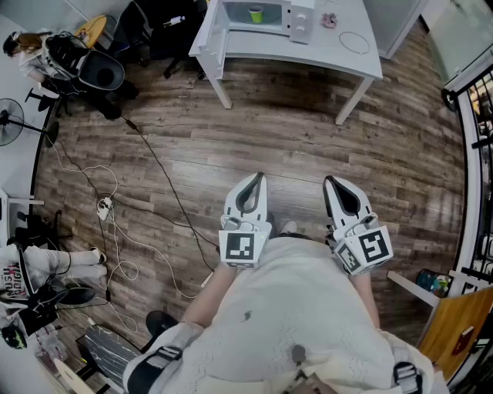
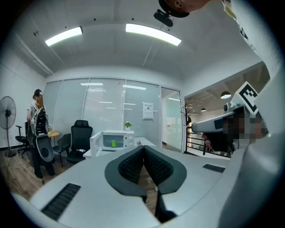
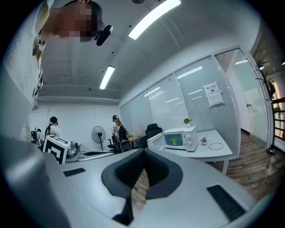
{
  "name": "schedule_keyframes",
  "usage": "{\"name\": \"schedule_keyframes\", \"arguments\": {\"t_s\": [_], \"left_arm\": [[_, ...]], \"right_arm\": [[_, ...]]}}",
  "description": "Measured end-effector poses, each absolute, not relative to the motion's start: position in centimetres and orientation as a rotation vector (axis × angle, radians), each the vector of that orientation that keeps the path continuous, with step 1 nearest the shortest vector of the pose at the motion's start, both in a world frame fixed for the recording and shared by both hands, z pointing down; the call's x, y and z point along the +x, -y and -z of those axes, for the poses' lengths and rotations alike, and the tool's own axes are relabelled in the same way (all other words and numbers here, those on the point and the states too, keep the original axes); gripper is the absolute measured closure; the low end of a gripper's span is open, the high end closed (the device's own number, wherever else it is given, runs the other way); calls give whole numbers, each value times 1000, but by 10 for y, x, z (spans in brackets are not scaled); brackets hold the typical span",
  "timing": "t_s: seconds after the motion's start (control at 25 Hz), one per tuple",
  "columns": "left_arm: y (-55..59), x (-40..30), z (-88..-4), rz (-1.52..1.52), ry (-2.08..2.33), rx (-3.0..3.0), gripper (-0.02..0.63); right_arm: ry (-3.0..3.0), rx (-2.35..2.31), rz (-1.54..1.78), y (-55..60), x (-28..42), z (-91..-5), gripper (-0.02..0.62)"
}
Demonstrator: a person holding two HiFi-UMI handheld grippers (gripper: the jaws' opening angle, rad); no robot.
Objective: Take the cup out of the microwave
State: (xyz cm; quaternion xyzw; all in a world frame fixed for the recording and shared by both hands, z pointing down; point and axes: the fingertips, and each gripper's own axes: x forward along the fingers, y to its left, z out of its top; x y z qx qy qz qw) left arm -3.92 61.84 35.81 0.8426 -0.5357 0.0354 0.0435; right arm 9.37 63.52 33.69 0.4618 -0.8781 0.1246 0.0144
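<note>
You stand on a wood floor [image 1: 308, 146], well back from a white table [image 1: 308, 55] at the far side of the room, so the task has barely begun. On that table sits a white microwave [image 1: 302, 21] with its door [image 1: 216, 31] already swung open to the left. The small green cup [image 1: 255, 13] stands upright inside the cavity, untouched. You hold both tools close to your body, side by side and roughly level, aimed toward the table. The left gripper [image 1: 259, 180] has its two dark ribbed fingers [image 2: 129, 167] pressed together tip to tip, with nothing between them. The right gripper [image 1: 329, 183] is the same: its fingers [image 3: 158, 171] meet at the tips and pinch nothing. In each gripper view the microwave and cup show small and distant beyond the closed tips. The open door looks like the only part of the job in place. What is left, by my reading, is nearly everything: walk up to the table, spread one set of fingers, reach into the cavity, close on the cup and draw it out clear of the door. A power strip [image 1: 104, 205] with loose cables lies on the floor to your left, away from the straight path ahead.
</note>
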Motion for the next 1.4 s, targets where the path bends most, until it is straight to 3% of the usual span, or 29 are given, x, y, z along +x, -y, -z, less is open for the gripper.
{"name": "schedule_keyframes", "arguments": {"t_s": [0.84,1.24,1.4], "left_arm": [[-633,-16,-365,-159,1633,2590,583],[-571,-19,-371,-117,1646,2577,580],[-524,-20,-381,-158,1605,2590,498]], "right_arm": [[2724,1451,-418,-656,114,-341,589],[2673,1475,-391,-602,114,-352,588],[2649,1491,-418,-552,113,-359,588]]}}
